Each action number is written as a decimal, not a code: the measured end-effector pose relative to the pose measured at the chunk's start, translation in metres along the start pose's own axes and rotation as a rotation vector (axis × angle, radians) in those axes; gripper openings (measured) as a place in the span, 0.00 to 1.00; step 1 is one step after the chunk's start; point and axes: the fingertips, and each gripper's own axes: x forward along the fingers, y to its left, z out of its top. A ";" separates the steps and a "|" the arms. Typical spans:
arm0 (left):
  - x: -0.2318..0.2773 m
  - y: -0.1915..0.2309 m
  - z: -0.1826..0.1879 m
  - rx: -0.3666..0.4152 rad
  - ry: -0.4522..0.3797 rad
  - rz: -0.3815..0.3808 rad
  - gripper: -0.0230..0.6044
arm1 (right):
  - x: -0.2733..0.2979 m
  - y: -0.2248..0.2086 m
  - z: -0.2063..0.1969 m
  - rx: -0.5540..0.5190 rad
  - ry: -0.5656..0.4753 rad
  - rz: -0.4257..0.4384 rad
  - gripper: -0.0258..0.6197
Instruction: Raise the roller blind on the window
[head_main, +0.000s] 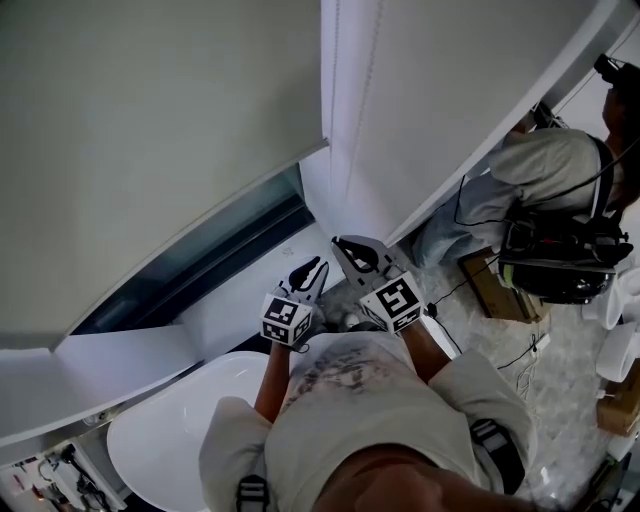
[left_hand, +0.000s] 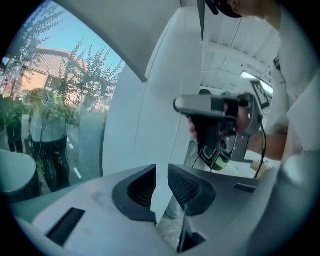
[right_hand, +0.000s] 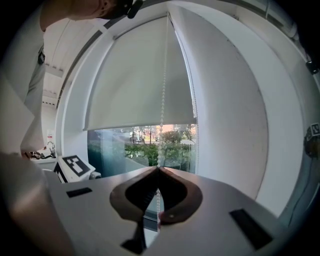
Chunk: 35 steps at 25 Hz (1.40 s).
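- Roller blind (right_hand: 140, 80) has a bead chain (right_hand: 163, 75), and the right gripper (right_hand: 158, 168) pinches it. The jaw tips are pressed together on the beads, and the chain continues down through the hollow behind the tips.
- The left gripper (left_hand: 161, 172) has its jaws spread. White wall shows through the gap and nothing is pressed between the pads.
- In the head view the two grippers are side by side in front of the person's chest, both pointing toward the window corner. The left gripper (head_main: 318, 265) is a little lower than the right gripper (head_main: 345, 243).
- Above the right gripper the chain goes up along the right edge of the blind, just beside the white side wall (right_hand: 235, 115).
- The blind covers the upper part of the window. Below its bottom edge a strip of glass (right_hand: 145, 142) is uncovered, with trees (right_hand: 172, 137) outside.
- A second person (head_main: 540, 170) crouches on the floor at the right of the head view.
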 end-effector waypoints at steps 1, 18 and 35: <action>-0.006 -0.002 0.015 0.006 -0.021 -0.003 0.14 | 0.000 0.001 0.001 -0.001 -0.001 0.000 0.13; -0.056 -0.055 0.257 0.218 -0.352 -0.132 0.18 | 0.003 0.014 0.002 -0.025 0.001 0.007 0.13; -0.044 -0.073 0.329 0.284 -0.397 -0.092 0.05 | 0.001 0.006 0.007 -0.011 -0.009 0.003 0.13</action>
